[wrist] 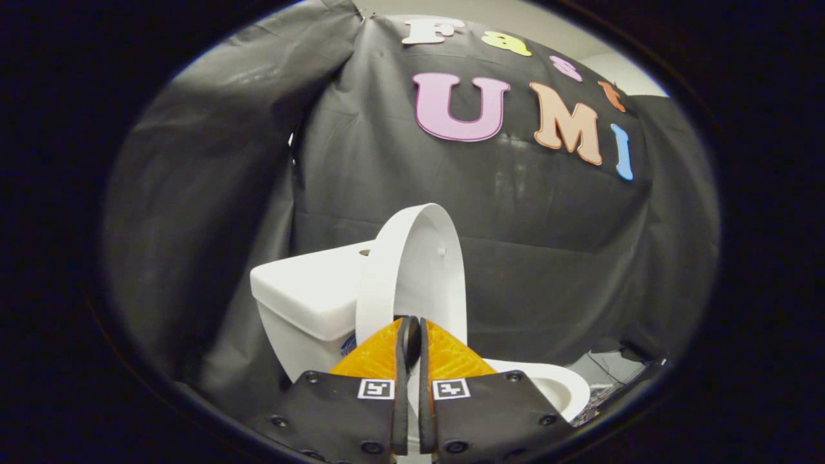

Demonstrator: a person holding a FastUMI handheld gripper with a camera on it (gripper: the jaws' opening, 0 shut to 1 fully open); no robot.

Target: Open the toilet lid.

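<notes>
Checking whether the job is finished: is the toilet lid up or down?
Up. The toilet lid stands nearly upright, its underside facing the gripper, beside the tank. The fingers are nearly together just before it.

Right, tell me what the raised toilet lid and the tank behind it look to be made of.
The raised white oval toilet lid looks like moulded plastic: thin edge, matte even surface, a small bump stop on its underside. The white box-shaped toilet tank looks like glazed ceramic or hard plastic, thick-walled with soft sheen; hard to tell which. The gripper fingers are closed together, just before the lid.

Smooth, perhaps plastic toilet lid, glossy tank, matt cloth wall
</notes>
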